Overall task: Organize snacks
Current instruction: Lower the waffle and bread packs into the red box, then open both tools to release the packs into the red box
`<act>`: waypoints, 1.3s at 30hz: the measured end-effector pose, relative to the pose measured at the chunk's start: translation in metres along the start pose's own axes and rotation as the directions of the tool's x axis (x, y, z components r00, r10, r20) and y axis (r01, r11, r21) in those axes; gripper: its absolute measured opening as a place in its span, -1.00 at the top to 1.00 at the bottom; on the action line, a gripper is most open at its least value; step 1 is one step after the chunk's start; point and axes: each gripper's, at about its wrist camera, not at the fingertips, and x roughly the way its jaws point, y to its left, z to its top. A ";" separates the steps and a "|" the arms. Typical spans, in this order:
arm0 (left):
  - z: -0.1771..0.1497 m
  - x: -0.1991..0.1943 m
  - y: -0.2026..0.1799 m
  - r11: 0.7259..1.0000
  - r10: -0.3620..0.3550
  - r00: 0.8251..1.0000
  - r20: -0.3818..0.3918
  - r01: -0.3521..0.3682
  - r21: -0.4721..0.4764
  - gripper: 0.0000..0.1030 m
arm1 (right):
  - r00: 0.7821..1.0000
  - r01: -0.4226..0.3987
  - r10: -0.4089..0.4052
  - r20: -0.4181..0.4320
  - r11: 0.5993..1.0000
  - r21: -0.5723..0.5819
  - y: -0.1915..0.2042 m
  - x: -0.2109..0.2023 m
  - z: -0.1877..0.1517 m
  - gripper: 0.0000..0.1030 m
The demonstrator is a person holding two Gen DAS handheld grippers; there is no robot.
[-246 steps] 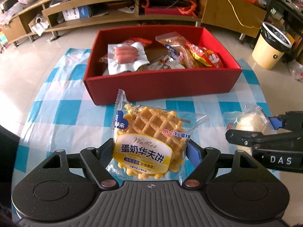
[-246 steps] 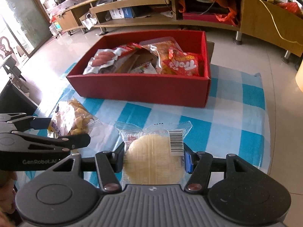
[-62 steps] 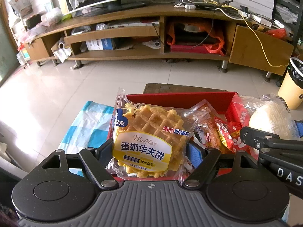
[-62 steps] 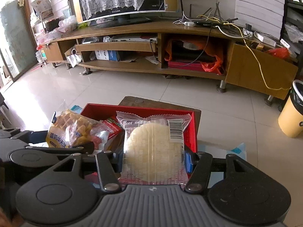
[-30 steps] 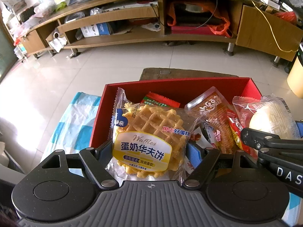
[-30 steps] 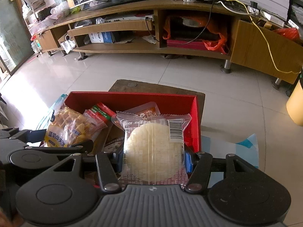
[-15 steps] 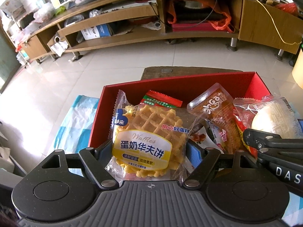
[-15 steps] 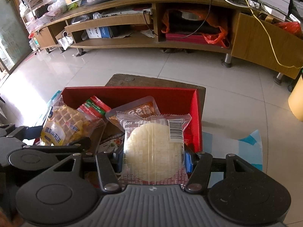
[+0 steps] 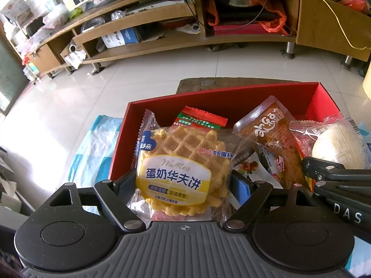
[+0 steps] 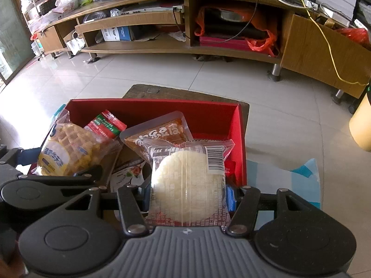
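My left gripper [image 9: 183, 183] is shut on a waffle packet [image 9: 183, 162] with a yellow label and holds it over the left part of the red box [image 9: 208, 97]. My right gripper [image 10: 187, 197] is shut on a clear packet with a round white rice cake [image 10: 187, 185] and holds it over the right part of the box [image 10: 241, 139]. The waffle packet also shows in the right wrist view [image 10: 69, 148], and the rice cake packet in the left wrist view [image 9: 338, 146]. The box holds an orange packet [image 9: 276, 136] and a red-green packet [image 9: 199, 118].
The box stands on a blue-checked cloth [image 9: 92, 148] over a low table. A wooden TV stand [image 10: 185, 23] runs along the far wall across a tiled floor. A yellow bin [image 10: 361, 129] stands at the right.
Both grippers have come lower and closer over the box with their packets still held. The box fills more of both views.
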 end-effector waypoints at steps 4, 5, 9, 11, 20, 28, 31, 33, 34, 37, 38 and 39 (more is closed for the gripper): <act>0.000 0.004 0.000 1.000 0.007 1.000 -0.002 -0.007 0.002 -0.67 | 1.000 0.011 -0.011 0.003 1.000 -0.011 0.003 0.002 -0.001 -0.05; 0.000 0.005 0.000 1.000 0.010 1.000 -0.002 -0.010 0.002 -0.67 | 1.000 0.012 -0.012 0.003 1.000 -0.012 0.003 0.003 -0.001 -0.05; 0.001 0.007 -0.002 1.000 0.024 1.000 -0.001 -0.024 0.009 -0.67 | 1.000 0.014 -0.014 0.002 1.000 -0.015 0.003 0.006 -0.002 -0.06; 0.001 0.008 -0.001 1.000 0.022 1.000 -0.004 -0.022 0.006 -0.71 | 1.000 0.018 -0.018 0.002 1.000 -0.014 0.003 0.007 -0.001 -0.06; 0.003 0.003 0.012 0.998 -0.025 0.999 -0.034 0.023 -0.050 -0.77 | 0.999 0.029 -0.029 0.018 1.000 -0.008 0.002 -0.001 0.002 -0.23; 0.002 -0.010 0.017 0.998 -0.033 0.999 -0.022 0.032 -0.063 -0.80 | 0.999 0.029 -0.029 0.036 1.000 0.005 0.000 -0.008 0.004 -0.37; 0.002 -0.017 0.023 0.996 -0.044 0.999 -0.010 0.043 -0.076 -0.81 | 0.998 0.029 -0.029 0.049 1.000 0.012 0.000 -0.012 0.006 -0.38; 0.002 -0.021 0.025 0.996 -0.044 0.999 -0.002 0.044 -0.074 -0.82 | 0.998 0.029 -0.030 0.051 1.000 0.012 0.001 -0.014 0.007 -0.39; 0.001 -0.023 0.026 0.996 -0.044 0.999 0.001 0.044 -0.075 -0.84 | 0.998 0.031 -0.031 0.052 0.999 0.008 0.002 -0.015 0.007 -0.40; 0.000 -0.028 0.029 0.995 -0.049 0.999 0.009 0.049 -0.085 -0.85 | 0.998 0.042 -0.042 0.055 0.999 0.003 0.003 -0.017 0.005 -0.45; 0.000 -0.029 0.031 0.995 -0.050 0.999 0.012 0.051 -0.088 -0.85 | 0.997 0.043 -0.043 0.057 0.999 0.004 0.002 -0.017 0.004 -0.46; 0.000 -0.030 0.032 0.995 -0.051 0.999 0.015 0.052 -0.091 -0.85 | 0.997 0.044 -0.044 0.057 0.999 0.006 0.002 -0.018 0.004 -0.46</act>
